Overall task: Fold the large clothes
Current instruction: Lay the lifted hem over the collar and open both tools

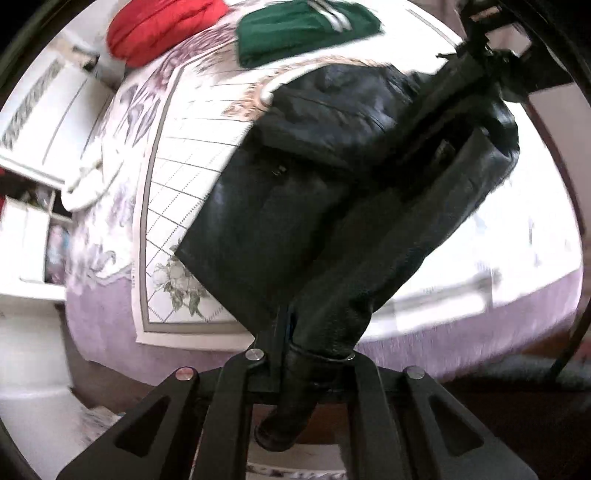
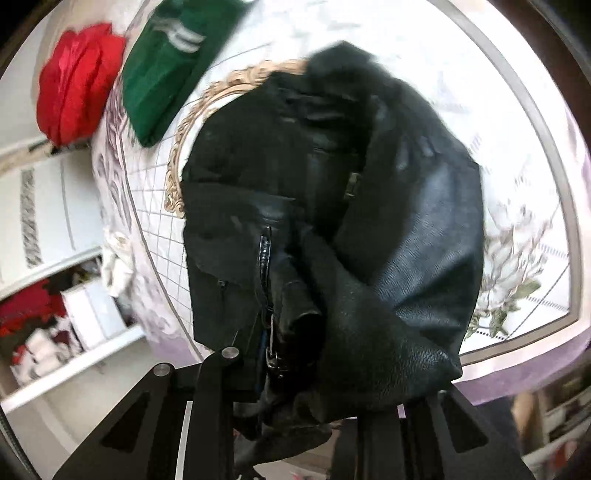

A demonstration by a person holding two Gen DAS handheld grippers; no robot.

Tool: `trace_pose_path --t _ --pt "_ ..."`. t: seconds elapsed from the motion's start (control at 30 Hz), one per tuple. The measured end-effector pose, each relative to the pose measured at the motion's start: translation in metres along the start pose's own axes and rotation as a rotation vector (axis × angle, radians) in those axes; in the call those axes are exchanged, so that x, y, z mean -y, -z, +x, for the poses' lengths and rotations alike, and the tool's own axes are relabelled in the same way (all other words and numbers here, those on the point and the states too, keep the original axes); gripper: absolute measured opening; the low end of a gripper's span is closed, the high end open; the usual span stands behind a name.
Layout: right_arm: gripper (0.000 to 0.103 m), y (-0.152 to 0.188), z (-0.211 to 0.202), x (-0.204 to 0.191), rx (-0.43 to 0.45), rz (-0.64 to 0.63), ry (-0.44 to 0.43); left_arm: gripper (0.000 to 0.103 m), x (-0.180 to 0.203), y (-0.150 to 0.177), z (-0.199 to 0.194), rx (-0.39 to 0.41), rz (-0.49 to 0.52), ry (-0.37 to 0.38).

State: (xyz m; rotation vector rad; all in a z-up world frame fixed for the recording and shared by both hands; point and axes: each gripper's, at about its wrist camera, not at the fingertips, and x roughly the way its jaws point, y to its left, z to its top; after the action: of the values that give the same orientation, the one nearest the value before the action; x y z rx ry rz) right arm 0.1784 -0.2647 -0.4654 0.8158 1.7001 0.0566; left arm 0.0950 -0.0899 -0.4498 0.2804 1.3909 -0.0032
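A black leather jacket (image 1: 332,177) lies partly on a floral bedspread (image 1: 184,177) and is lifted by both grippers. My left gripper (image 1: 306,354) is shut on the cuff end of a sleeve that stretches up to the right. My right gripper (image 2: 295,365) is shut on a bunched edge of the jacket (image 2: 332,221) near its zipper (image 2: 271,332); the fingertips are hidden by leather. The other gripper (image 1: 480,48) shows at the top right of the left wrist view, by the jacket's far end.
A folded red garment (image 1: 162,26) and a folded green one with white stripes (image 1: 303,29) lie at the far side of the bed; both also show in the right wrist view, red (image 2: 77,81) and green (image 2: 166,70). White shelves (image 2: 74,295) stand left of the bed. A white cloth (image 1: 88,177) lies at the bed's left edge.
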Motion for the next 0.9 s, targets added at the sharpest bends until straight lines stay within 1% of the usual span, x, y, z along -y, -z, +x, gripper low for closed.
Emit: trace_pose_path --t 0.03,0.1,0.13,0.17,0.2,0.23,0.27,0.3,0.33,0.4,0.43,0.47,0.5,0.53,0.6,0.63,0.67,0.7,0.77,0.8,0.87,0.9 --pt "0.025 -0.006 0.000 -0.012 -0.003 -0.002 0.015 0.006 -0.012 -0.010 0.007 -0.008 -0.031 0.020" --pt "0.025 -0.023 0.009 -0.047 -0.023 -0.024 0.048 0.006 -0.041 -0.027 0.023 -0.017 -0.099 0.060" --pt "0.025 -0.034 0.018 -0.070 -0.022 -0.030 0.062 0.006 -0.059 -0.037 0.035 -0.029 -0.127 0.077" --pt "0.025 -0.043 0.028 -0.092 -0.030 -0.062 0.084 0.006 -0.074 -0.044 0.048 -0.037 -0.161 0.092" --pt "0.025 -0.047 0.036 -0.102 -0.029 -0.074 0.098 0.006 -0.087 -0.049 0.057 -0.044 -0.184 0.104" --pt "0.025 -0.054 0.047 -0.116 -0.025 -0.075 0.115 0.007 -0.100 -0.054 0.068 -0.055 -0.204 0.116" --pt "0.026 -0.064 0.068 -0.141 -0.028 -0.119 0.157 0.007 -0.113 -0.058 0.082 -0.068 -0.233 0.135" --pt "0.026 -0.067 0.078 -0.149 -0.028 -0.135 0.179 0.008 -0.129 -0.061 0.103 -0.089 -0.268 0.164" --pt "0.027 -0.075 0.102 -0.164 -0.030 -0.133 0.205 0.010 -0.139 -0.062 0.119 -0.109 -0.284 0.175" --pt "0.032 -0.083 0.137 -0.182 -0.069 -0.196 0.254 0.012 -0.154 -0.061 0.148 -0.144 -0.327 0.210" --pt "0.039 -0.089 0.156 -0.192 -0.084 -0.206 0.247 0.013 -0.163 -0.058 0.161 -0.159 -0.357 0.237" --pt "0.048 -0.092 0.164 -0.193 -0.090 -0.198 0.219 0.013 -0.168 -0.056 0.167 -0.165 -0.378 0.258" --pt "0.053 -0.093 0.170 -0.197 -0.104 -0.190 0.166 0.013 -0.176 -0.052 0.171 -0.168 -0.412 0.297" --pt "0.058 -0.091 0.169 -0.196 -0.108 -0.188 0.121 0.013 -0.183 -0.049 0.171 -0.162 -0.434 0.340" --pt "0.062 -0.083 0.157 -0.193 -0.120 -0.213 -0.029 0.016 -0.190 -0.045 0.165 -0.148 -0.447 0.402" --pt "0.071 -0.077 0.144 -0.190 -0.112 -0.229 -0.073 0.018 -0.195 -0.042 0.159 -0.143 -0.462 0.436" --pt "0.080 -0.071 0.134 -0.188 -0.088 -0.241 -0.084 0.024 -0.198 -0.040 0.156 -0.138 -0.473 0.459" --pt "0.081 -0.063 0.117 -0.182 -0.040 -0.262 -0.077 0.029 -0.203 -0.036 0.149 -0.125 -0.491 0.476" --pt "0.081 -0.054 0.099 -0.173 0.025 -0.273 -0.035 0.077 -0.212 -0.031 0.140 -0.111 -0.524 0.469" --pt "0.081 -0.050 0.091 -0.167 0.051 -0.263 -0.010 0.082 -0.217 -0.030 0.138 -0.102 -0.546 0.471" --pt "0.081 -0.044 0.082 -0.149 0.103 -0.219 0.026 0.083 -0.226 -0.030 0.137 -0.092 -0.588 0.464" --pt "0.080 -0.045 0.086 -0.144 0.107 -0.208 0.025 0.083 -0.229 -0.032 0.139 -0.085 -0.607 0.463"
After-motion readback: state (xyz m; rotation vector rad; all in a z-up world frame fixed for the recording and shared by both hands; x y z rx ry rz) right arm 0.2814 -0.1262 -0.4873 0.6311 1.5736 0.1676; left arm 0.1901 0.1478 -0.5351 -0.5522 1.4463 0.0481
